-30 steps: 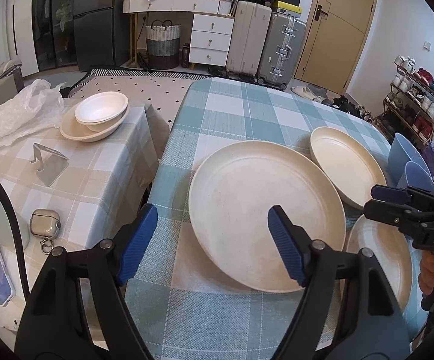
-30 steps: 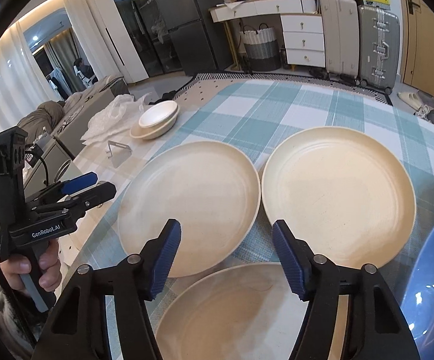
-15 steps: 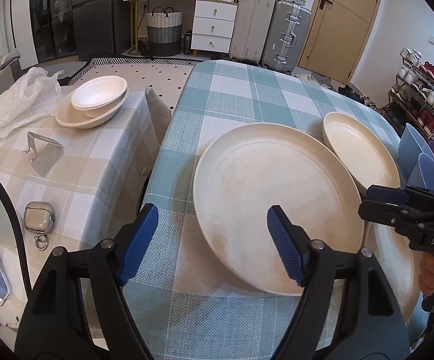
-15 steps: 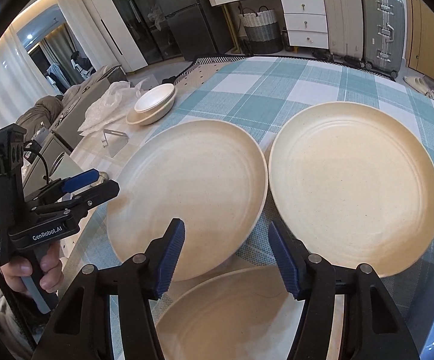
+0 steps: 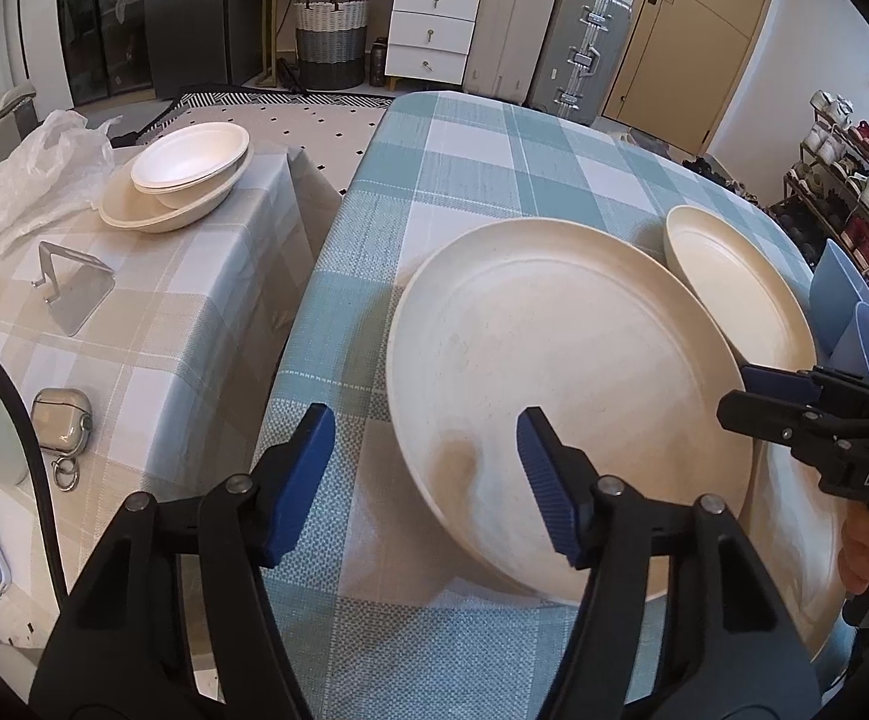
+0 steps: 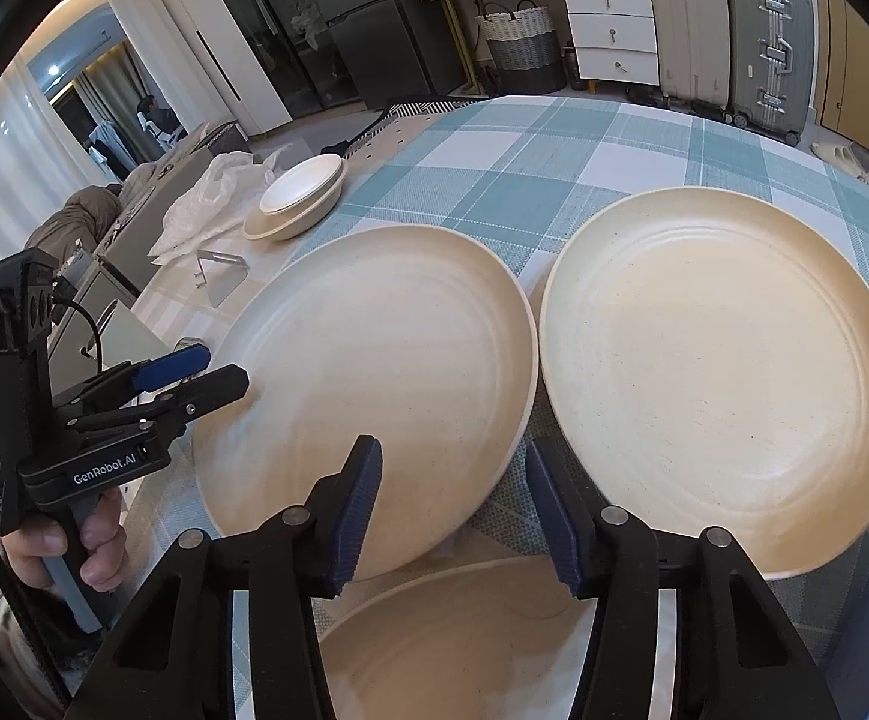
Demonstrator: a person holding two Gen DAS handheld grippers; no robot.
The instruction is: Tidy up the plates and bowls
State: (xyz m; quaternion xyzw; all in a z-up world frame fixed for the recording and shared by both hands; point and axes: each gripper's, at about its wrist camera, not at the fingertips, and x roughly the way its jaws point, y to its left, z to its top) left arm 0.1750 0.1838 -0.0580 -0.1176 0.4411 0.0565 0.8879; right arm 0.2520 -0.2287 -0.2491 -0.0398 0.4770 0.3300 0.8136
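Three cream plates lie on the teal checked table. The middle plate [image 5: 566,384] [image 6: 374,360] has its near edge resting over the nearest plate [image 6: 464,648]. The far plate [image 6: 722,372] lies beside them. My left gripper [image 5: 428,480] straddles the middle plate's left rim; its jaws are closing and the pads are clear of the plate. My right gripper [image 6: 452,510] straddles that plate's opposite rim, jaws also closing, pads apart from it. Each gripper shows side-on in the other's view: the right gripper [image 5: 782,396] and the left gripper [image 6: 194,372]. Two stacked cream bowls [image 5: 188,174] sit on the side table.
The side table [image 5: 152,324] with a beige checked cloth holds a plastic bag [image 5: 26,180], a metal stand [image 5: 74,294] and an earbud case [image 5: 62,426]. Blue dishes [image 5: 842,312] stand at the table's right edge. Suitcases and drawers line the far wall.
Both grippers have sunk closer to the plates and their jaws have narrowed. The middle plate's rim now lies between each pair of fingers.
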